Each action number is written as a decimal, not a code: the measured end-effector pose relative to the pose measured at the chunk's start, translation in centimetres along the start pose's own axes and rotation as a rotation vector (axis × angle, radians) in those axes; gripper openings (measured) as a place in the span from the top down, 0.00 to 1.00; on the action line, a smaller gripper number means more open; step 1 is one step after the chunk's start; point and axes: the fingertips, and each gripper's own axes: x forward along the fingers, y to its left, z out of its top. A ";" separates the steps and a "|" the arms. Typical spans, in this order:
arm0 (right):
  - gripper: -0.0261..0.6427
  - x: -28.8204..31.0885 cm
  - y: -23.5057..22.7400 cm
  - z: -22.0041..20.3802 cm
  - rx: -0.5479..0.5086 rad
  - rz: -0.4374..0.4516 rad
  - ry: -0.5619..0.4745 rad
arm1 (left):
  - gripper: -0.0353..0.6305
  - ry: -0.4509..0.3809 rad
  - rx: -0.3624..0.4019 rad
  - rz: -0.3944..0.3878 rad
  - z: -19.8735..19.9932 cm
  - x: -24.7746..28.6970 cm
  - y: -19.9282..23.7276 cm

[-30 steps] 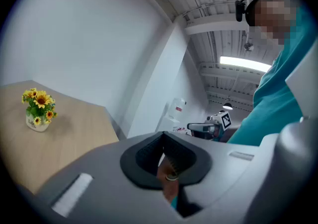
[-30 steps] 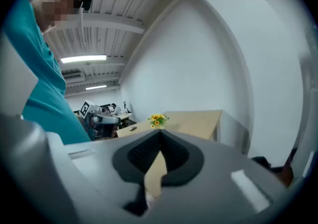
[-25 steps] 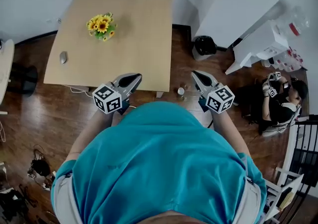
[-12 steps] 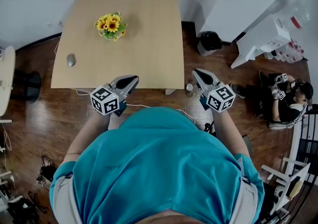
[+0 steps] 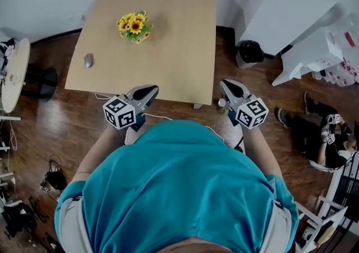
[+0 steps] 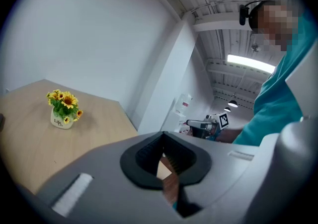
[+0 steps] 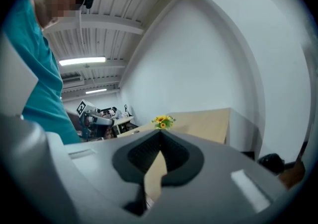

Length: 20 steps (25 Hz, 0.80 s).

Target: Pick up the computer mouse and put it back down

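The grey computer mouse point(image 5: 88, 60) lies near the left edge of the wooden table point(image 5: 179, 33). In the head view my left gripper point(image 5: 152, 87) hovers at the table's near edge, well to the right of the mouse. It is shut and holds nothing. My right gripper point(image 5: 225, 83) hangs just off the table's near right corner, over the floor, also shut and empty. In the left gripper view the jaws point(image 6: 163, 134) meet at their tips, and the right gripper point(image 6: 206, 124) shows beyond them. The right gripper view shows its jaws point(image 7: 160, 133) shut too.
A small pot of sunflowers point(image 5: 134, 26) stands on the table behind the mouse. A black bin point(image 5: 250, 53) and a white shelf unit point(image 5: 314, 50) are to the right. A round white table point(image 5: 14, 75) is at the left. A person point(image 5: 328, 145) sits on the floor at the right.
In the head view the table, mouse and flowers have shifted rightward. Both grippers stay shut and empty near the table's front edge.
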 end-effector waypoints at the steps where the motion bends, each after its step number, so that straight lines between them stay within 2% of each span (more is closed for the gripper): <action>1: 0.96 0.2 -0.3 0.1 -0.009 0.004 0.002 | 0.94 -0.006 -0.002 0.005 0.2 0.2 0.1; 5: 0.96 0.6 -0.1 0.3 -0.018 0.008 0.006 | 0.94 -0.003 -0.003 0.016 0.1 -0.3 0.2; 8: 0.96 1.9 0.4 0.4 -0.023 -0.004 0.008 | 0.94 -0.006 0.004 0.012 0.4 -1.3 1.9; 15: 0.96 8.0 5.0 0.7 -0.013 -0.048 0.005 | 0.94 -0.032 -0.006 -0.028 1.6 -6.0 8.3; 20: 0.96 13.9 9.8 0.7 -0.027 -0.102 0.009 | 0.94 0.000 0.039 -0.072 2.3 -12.1 13.9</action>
